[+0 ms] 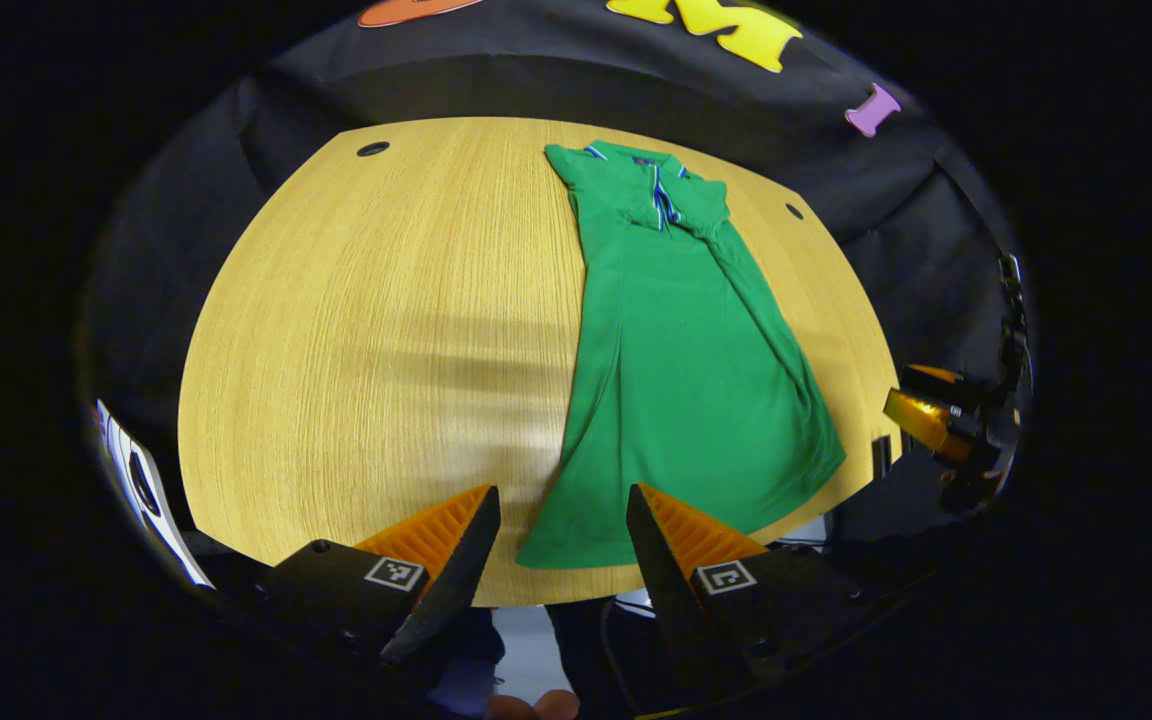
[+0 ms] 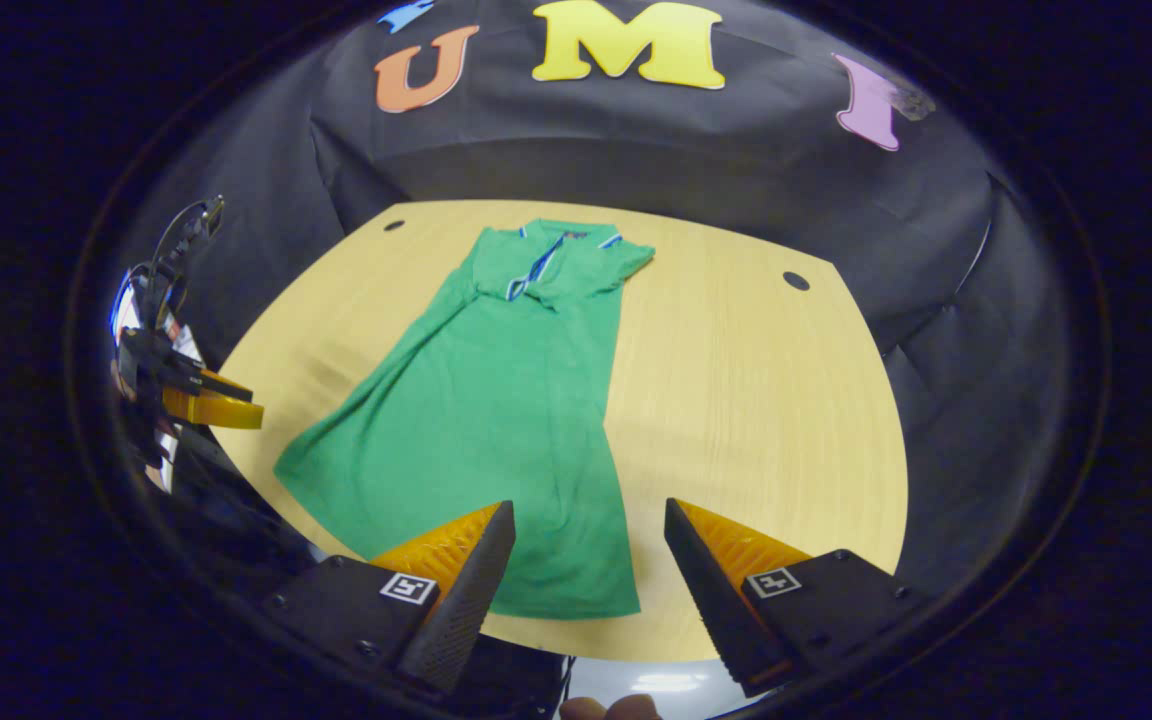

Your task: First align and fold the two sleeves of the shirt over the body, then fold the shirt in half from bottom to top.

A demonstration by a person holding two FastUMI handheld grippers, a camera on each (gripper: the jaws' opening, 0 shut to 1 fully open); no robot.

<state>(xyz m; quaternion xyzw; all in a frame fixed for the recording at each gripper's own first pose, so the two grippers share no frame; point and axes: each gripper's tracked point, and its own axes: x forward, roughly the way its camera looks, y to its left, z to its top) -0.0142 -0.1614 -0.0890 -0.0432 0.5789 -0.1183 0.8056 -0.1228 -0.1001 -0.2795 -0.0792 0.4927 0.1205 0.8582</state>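
Left tongs (image 1: 561, 540): fingers spread wide, nothing between them, held above the near edge of the table (image 1: 356, 330). The bottom left corner of the shirt (image 1: 686, 370) lies just past the gap between the fingers.

Right tongs (image 2: 588, 555): fingers likewise wide apart and empty, above the near table edge. The shirt's (image 2: 496, 410) hem lies partly beneath the gap, more towards the left finger.

Other tongs: the right pair shows at the far right of the left gripper view (image 1: 941, 420), off the table edge; the left pair shows at the far left of the right gripper view (image 2: 201, 400). Both are small and distorted there.

Shirt: green, with a striped collar at the far end and hem at the near end, flat on the table. Both sleeves look folded in over the body, giving a long narrow shape, though the folds are hard to make out. The body is not folded in half.

Table: pale wood, rounded, with two dark holes (image 2: 796, 281) near the far corners.
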